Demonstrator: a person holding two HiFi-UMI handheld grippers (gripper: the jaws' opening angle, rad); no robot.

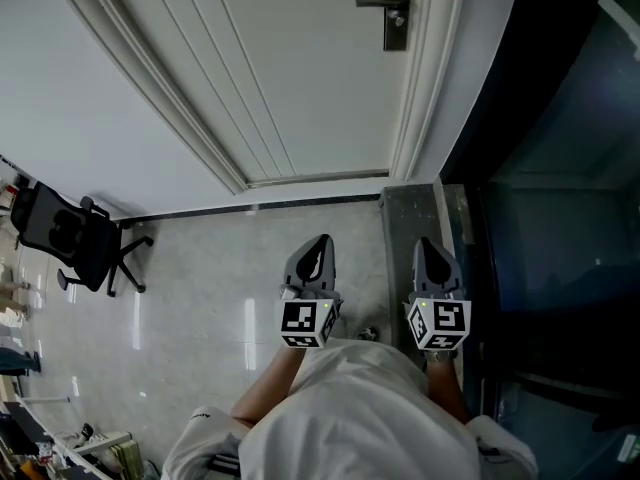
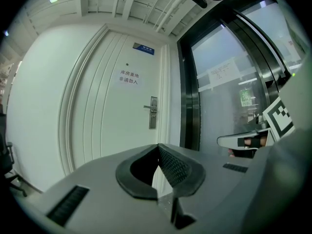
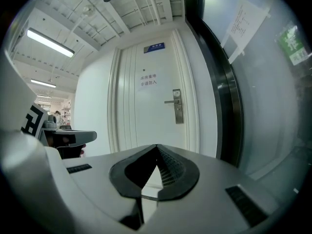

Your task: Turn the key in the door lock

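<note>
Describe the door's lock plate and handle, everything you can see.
The lock plate is a narrow upright strip of grey metal, mounted near the right edge of the closed white door, close to the frame. A slim lever handle sticks out level to the left from its upper part. Whether a key sits in it is too small to tell. Nothing touches it.

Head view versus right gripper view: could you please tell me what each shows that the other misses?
Only the head view shows the black office chair and the shiny floor. Only the right gripper view shows the paper notice on the door and the blue sign higher up. Both show that white door and its handle.
</note>
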